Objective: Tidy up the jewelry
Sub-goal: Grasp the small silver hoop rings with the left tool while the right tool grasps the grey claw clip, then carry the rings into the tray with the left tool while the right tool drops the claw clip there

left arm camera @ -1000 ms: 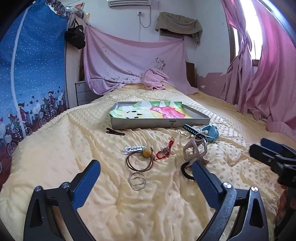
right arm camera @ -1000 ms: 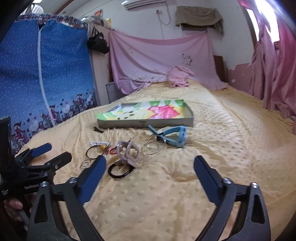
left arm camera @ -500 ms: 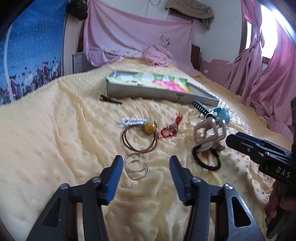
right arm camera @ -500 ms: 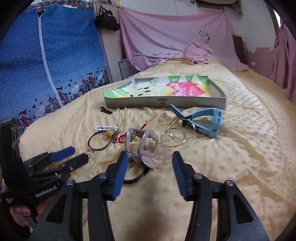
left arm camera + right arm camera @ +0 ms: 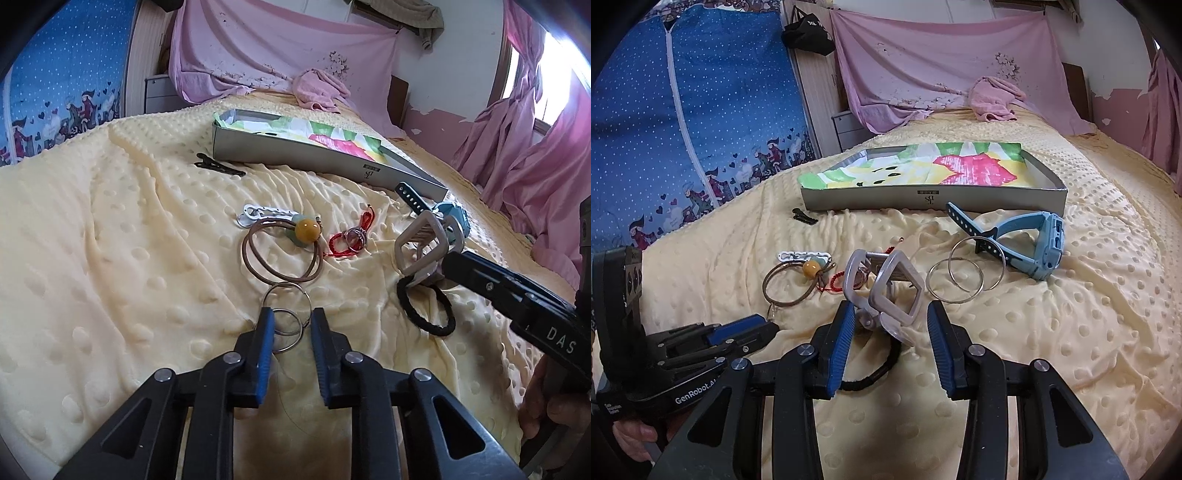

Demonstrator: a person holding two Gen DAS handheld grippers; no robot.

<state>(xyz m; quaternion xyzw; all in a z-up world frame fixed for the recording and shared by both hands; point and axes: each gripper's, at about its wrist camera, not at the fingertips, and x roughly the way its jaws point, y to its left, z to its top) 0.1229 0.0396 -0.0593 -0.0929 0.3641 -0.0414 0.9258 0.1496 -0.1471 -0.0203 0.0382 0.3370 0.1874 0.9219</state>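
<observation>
Both tongs had dropped lower and narrowed vs. the earlier frames; left tongs (image 5: 289,325) went from wide apart to a narrow gap straddling the small steel rings (image 5: 287,314) on the bed (image 5: 110,258); pads (image 5: 266,332) sat either side of the nearer ring, not clearly touching it, so prob. closing in for a pinch, not gripping yet.

Right tongs (image 5: 891,325) were part-open around the base of the pale grey claw clip (image 5: 886,291); left pad looked v. close to the clip's hinge, right pad apart from it; no firm hold visible. Black hair tie (image 5: 875,373) lay under the clip, partly hidden by the tongs.

Rest of the jewelry lay loose on the blanket: brown cord bracelet w/ amber bead (image 5: 308,229), white clip (image 5: 258,213) just behind it, red cord charm (image 5: 351,238) beside, two larger hoops (image 5: 964,273) near the blue watch (image 5: 1030,243), black hairpin (image 5: 218,168) close to the box.

Grey shallow box (image 5: 934,195) w/ colourful paper lining stood behind the pile, nothing in it yet; likely the destination, hence both tongs working the nearest items first; thin rings on soft fabric looked fiddly to pinch, could slip or snag the blanket.
</observation>
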